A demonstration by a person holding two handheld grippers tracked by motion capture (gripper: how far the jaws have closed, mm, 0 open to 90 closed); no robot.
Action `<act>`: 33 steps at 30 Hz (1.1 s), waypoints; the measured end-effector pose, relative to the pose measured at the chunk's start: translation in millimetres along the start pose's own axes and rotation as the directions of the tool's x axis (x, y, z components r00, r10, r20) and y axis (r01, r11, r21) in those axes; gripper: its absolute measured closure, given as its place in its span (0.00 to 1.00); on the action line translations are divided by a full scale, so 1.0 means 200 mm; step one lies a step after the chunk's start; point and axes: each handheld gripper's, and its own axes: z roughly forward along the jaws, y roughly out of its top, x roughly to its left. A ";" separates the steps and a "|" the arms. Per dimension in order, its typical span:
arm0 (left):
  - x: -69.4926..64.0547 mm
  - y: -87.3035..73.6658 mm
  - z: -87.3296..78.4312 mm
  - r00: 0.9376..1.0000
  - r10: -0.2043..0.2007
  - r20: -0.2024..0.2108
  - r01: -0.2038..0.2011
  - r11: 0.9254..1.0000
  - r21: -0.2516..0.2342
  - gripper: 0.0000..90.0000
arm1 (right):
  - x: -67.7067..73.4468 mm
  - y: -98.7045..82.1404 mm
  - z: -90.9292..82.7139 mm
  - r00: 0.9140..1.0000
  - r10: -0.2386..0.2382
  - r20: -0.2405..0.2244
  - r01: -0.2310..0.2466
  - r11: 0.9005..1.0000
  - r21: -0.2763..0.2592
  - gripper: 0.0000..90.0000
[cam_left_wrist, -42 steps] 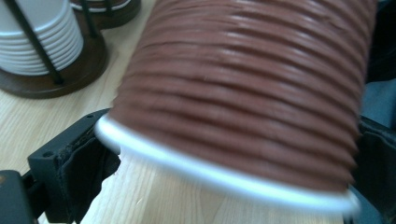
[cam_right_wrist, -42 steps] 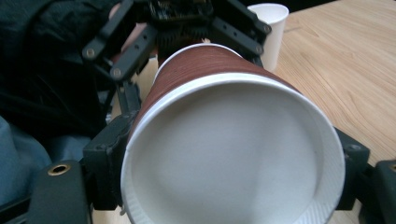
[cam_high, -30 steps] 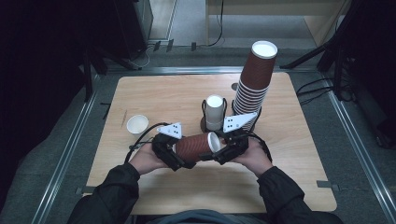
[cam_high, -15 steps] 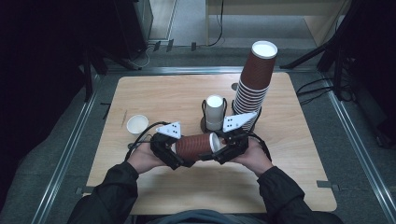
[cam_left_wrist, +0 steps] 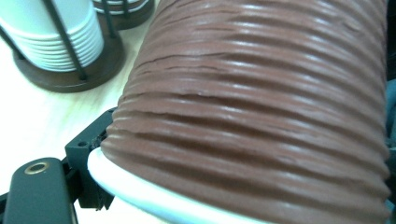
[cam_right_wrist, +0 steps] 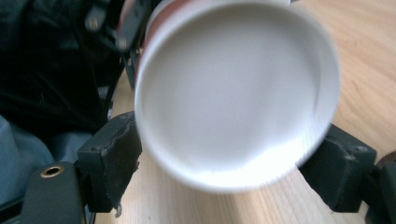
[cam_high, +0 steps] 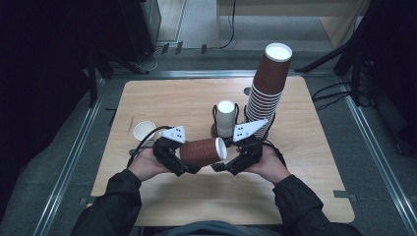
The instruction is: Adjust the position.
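Note:
A brown ribbed paper cup [cam_high: 200,151] lies on its side in the air above the table's front, between my two grippers. My left gripper [cam_high: 184,160] is at the cup's white-rimmed mouth [cam_left_wrist: 140,186]. Its jaws have just been closing with that end between them, and one finger [cam_left_wrist: 86,156] presses on the rim. The other finger is hidden behind the cup wall [cam_left_wrist: 261,102]. My right gripper [cam_high: 223,162] comes from the right. Its own view shows the right gripper [cam_right_wrist: 226,163] shut on the cup's white base [cam_right_wrist: 233,88], one pad on each side.
A tall stack of upturned brown cups [cam_high: 265,93] stands at the back right of the wooden table [cam_high: 172,98]. Beside it is a wire holder of white cups [cam_high: 226,118], seen close as the holder [cam_left_wrist: 56,32]. A small white cup [cam_high: 144,130] sits at the left.
The left gripper has drawn in slightly on the cup's mouth end. The cup and the right hand have stayed where they were.

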 end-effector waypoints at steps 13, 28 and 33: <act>0.03 -0.02 -0.06 0.996 0.021 -0.082 -0.012 0.994 0.112 0.12 | -0.02 -0.04 0.02 0.999 -0.009 0.032 0.006 0.997 0.082 0.20; 0.01 0.00 0.06 0.994 0.074 -0.080 -0.047 0.955 0.294 0.12 | -0.03 -0.05 0.04 0.998 -0.025 0.054 0.018 0.992 0.123 0.20; 0.01 0.00 0.10 0.996 0.072 -0.062 -0.049 0.948 0.315 0.12 | -0.02 -0.05 0.05 0.998 -0.029 0.053 0.022 0.992 0.128 0.19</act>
